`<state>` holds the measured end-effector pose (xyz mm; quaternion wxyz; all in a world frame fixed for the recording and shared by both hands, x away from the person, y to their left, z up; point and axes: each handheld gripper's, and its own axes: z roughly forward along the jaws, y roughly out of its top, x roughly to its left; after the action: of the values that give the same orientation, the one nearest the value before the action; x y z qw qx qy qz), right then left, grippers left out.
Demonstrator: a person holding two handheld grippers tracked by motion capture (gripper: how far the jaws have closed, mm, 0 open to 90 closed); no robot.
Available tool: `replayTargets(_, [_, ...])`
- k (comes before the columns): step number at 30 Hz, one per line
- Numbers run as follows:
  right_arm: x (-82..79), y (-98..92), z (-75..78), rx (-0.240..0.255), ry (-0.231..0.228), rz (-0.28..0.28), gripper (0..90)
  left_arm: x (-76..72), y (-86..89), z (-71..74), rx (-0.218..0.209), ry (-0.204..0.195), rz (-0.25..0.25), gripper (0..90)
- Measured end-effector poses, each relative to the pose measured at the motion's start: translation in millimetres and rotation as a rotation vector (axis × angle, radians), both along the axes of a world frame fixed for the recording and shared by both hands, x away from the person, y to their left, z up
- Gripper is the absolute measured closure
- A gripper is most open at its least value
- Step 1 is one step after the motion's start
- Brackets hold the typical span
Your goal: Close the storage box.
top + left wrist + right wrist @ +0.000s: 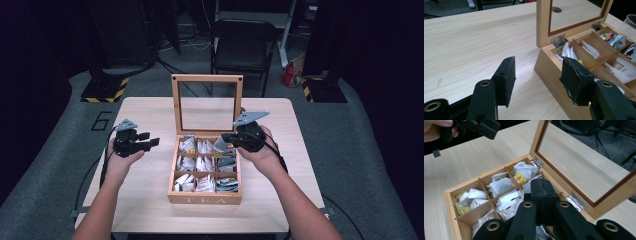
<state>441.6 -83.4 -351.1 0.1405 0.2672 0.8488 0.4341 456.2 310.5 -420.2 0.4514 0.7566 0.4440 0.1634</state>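
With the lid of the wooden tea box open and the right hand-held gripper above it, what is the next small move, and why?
Probably open the right hand-held gripper before lowering it: its jaws are pressed together with nothing between them, above the light wooden tea box whose glass-paned lid stands upright. The white paper tea bags lie exposed in their compartments, so open jaws could then take one.

You were working in what looked like a lab or recording studio: dark drapes all round, grey carpet, a black chair (243, 47), hazard-striped stand bases (106, 90), trailing floor cables and one lone wooden table (150, 115).
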Motion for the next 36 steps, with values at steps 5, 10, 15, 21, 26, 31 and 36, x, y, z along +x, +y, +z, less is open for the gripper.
replayTargets(5, [2.9, -11.0, 2.2, 0.009, 0.003, -0.033, 90.0, 0.1, 0.8, 0.0, -0.002, 0.001, 0.003, 45.3])
replayTargets(10, [4.7, -18.3, 3.9, 0.008, -0.007, -0.054, 90.0, 0.3, 1.6, -0.3, -0.001, 0.003, 0.006, 45.3])
replayTargets(15, [6.4, -27.2, 6.1, 0.001, -0.016, -0.071, 90.0, 0.3, 1.6, -0.5, -0.001, 0.004, 0.007, 45.3])
replayTargets(21, [7.3, -38.1, 9.2, 0.003, -0.010, -0.112, 90.0, 0.2, 1.9, -0.7, -0.001, 0.004, 0.008, 45.3])
replayTargets(26, [9.4, -48.5, 10.1, -0.007, -0.020, -0.129, 90.0, 0.3, 2.8, -0.7, -0.003, 0.002, 0.009, 45.3])
replayTargets(31, [11.0, -60.4, 10.1, -0.007, -0.027, -0.159, 90.0, 0.1, 4.3, -0.6, -0.006, 0.003, 0.014, 45.1])
replayTargets(36, [11.5, -73.0, 10.1, -0.009, -0.025, -0.195, 90.0, 0.1, 4.6, -1.0, -0.007, 0.005, 0.017, 45.0])
